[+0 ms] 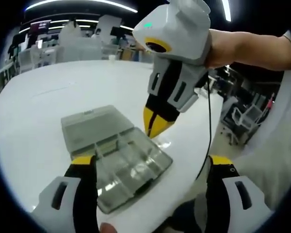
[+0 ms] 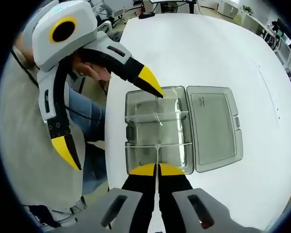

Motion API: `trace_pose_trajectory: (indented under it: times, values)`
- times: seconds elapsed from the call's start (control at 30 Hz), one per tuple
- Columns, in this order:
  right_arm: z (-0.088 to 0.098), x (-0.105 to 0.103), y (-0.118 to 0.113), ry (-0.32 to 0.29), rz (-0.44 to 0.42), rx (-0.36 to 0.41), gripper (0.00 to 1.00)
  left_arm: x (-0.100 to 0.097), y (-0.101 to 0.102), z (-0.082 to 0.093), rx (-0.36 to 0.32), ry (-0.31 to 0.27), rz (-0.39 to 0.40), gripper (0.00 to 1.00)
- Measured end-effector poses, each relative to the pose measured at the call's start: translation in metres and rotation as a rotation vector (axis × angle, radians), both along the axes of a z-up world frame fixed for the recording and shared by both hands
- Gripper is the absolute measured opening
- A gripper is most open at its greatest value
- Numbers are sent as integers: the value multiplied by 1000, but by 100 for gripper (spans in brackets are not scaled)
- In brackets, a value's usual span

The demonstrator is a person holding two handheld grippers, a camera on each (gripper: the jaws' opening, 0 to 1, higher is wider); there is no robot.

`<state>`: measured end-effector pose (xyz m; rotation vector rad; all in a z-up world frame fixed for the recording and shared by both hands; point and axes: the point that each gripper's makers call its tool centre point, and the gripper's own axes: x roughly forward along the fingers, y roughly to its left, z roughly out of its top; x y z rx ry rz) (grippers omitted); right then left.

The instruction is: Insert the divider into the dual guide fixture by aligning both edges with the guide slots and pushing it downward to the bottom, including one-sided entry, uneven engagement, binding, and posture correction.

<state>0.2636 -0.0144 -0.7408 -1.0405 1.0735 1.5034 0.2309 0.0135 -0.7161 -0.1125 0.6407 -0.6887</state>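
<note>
A clear plastic compartment box (image 1: pixel 123 165) (image 2: pixel 145 128) lies open on the white table, its lid (image 1: pixel 94 124) (image 2: pixel 213 126) folded flat beside it. Clear dividers (image 2: pixel 157 116) cross its inside. My right gripper (image 2: pixel 157 168) (image 1: pixel 155 127) stands tip-down at the box's edge, shut on a thin clear divider (image 2: pixel 157 153) seen edge-on, which reaches into the box. My left gripper (image 1: pixel 151 162) (image 2: pixel 111 119) is wide open. One of its fingertips (image 2: pixel 150 80) hovers at the box's corner, and the other hangs off the table's side.
The round white table (image 1: pixel 39 97) (image 2: pixel 208 48) has bare room beyond the lid. Its edge runs close along the box, with the person's body (image 2: pixel 19 145) right beside it. An arm (image 1: pixel 252 48) holds the right gripper. Desks and chairs fill the room behind.
</note>
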Motion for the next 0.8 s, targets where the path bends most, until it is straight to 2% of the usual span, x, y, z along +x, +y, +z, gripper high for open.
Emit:
trace_pose_trajectory:
  times: [0.33, 0.8]
  values:
    - [-1, 1, 0, -3, 8, -6, 0, 0, 0, 0, 5, 4, -4, 90]
    - [-2, -2, 2, -51, 68, -30, 0, -2, 0, 0, 4, 6, -5, 89]
